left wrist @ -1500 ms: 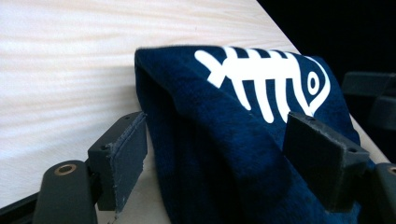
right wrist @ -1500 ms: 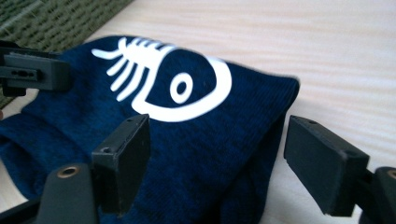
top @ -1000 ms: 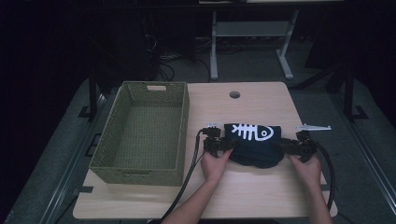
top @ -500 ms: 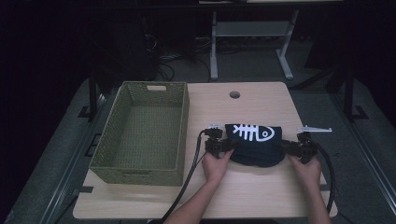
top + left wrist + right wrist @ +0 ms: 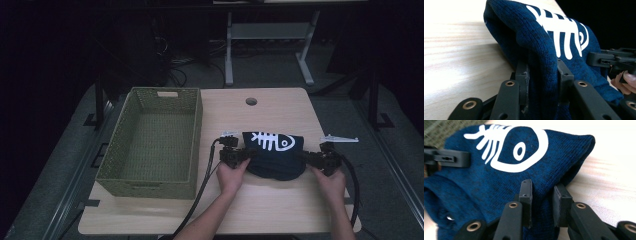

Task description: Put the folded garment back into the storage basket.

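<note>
A folded dark blue knit sweater [image 5: 272, 156] lies right of centre in the high view, on the pale wooden table [image 5: 280, 210], just right of the green woven basket [image 5: 150, 145]. The left gripper [image 5: 248, 152] pinches the sweater's left edge and the right gripper [image 5: 304, 156] pinches its right edge; both sets of jaws have just been closing, and now the pads [image 5: 561, 75] press a fold of knit between them. In the right gripper view the pads [image 5: 526, 195] likewise clamp a ridge of cloth. Gripping both ends at once probably keeps the fold together, so the bundle can be lifted level toward the basket, whose open top stands ready beside it. No writing is readable: the only marking is a white fish-skeleton print [image 5: 272, 142] on the sweater's top face.
</note>
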Demonstrator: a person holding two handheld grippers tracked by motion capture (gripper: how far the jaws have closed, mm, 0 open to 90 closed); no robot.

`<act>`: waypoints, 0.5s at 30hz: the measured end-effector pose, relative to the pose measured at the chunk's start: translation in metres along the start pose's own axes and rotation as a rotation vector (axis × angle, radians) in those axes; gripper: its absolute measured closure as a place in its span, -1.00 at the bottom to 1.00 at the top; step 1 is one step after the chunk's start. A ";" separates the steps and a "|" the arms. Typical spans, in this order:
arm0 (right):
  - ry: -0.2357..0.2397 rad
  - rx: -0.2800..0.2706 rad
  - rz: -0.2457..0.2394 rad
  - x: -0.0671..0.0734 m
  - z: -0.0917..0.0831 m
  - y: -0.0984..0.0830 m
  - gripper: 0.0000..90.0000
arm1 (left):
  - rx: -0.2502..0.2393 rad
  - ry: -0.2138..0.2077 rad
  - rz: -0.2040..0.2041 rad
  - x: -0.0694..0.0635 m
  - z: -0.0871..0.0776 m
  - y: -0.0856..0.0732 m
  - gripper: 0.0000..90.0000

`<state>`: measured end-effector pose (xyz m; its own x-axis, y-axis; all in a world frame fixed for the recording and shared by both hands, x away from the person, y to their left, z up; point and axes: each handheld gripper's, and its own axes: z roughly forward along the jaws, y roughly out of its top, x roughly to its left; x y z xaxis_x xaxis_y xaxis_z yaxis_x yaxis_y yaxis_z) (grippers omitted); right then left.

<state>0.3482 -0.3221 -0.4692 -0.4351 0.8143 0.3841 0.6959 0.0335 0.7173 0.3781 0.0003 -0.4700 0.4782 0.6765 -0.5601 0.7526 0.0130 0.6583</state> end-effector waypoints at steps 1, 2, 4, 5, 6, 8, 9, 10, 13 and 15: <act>0.010 -0.017 0.009 0.001 -0.005 0.000 0.61 | -0.003 -0.003 0.002 -0.001 -0.001 0.001 0.55; 0.010 -0.017 0.009 0.001 -0.005 0.000 0.61 | -0.008 -0.008 -0.001 -0.002 -0.001 0.001 0.55; 0.000 -0.021 -0.006 0.003 -0.007 0.001 0.61 | -0.012 -0.014 0.009 -0.005 -0.004 0.003 0.55; 0.013 -0.038 0.010 0.004 -0.010 0.002 0.61 | -0.020 -0.025 0.018 -0.008 -0.007 0.004 0.55; 0.013 -0.038 0.010 0.004 -0.010 0.002 0.61 | -0.020 -0.025 0.018 -0.008 -0.007 0.004 0.54; 0.034 -0.056 0.025 0.004 -0.013 0.002 0.61 | -0.023 -0.050 0.008 -0.010 -0.009 0.005 0.54; 0.061 -0.079 0.042 0.005 -0.016 0.002 0.61 | -0.028 -0.055 0.014 -0.012 -0.012 0.006 0.54; 0.061 -0.079 0.042 0.005 -0.016 0.002 0.61 | -0.028 -0.055 0.014 -0.012 -0.012 0.006 0.54; 0.106 -0.124 0.063 0.007 -0.025 0.003 0.62 | -0.041 -0.075 0.014 -0.016 -0.018 0.010 0.54; 0.113 -0.131 0.066 0.008 -0.027 0.003 0.62 | -0.045 -0.079 0.021 -0.017 -0.019 0.011 0.54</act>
<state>0.3319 -0.3314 -0.4482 -0.4574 0.7417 0.4905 0.6478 -0.0999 0.7552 0.3693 0.0029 -0.4431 0.5292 0.6165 -0.5829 0.7221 0.0336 0.6910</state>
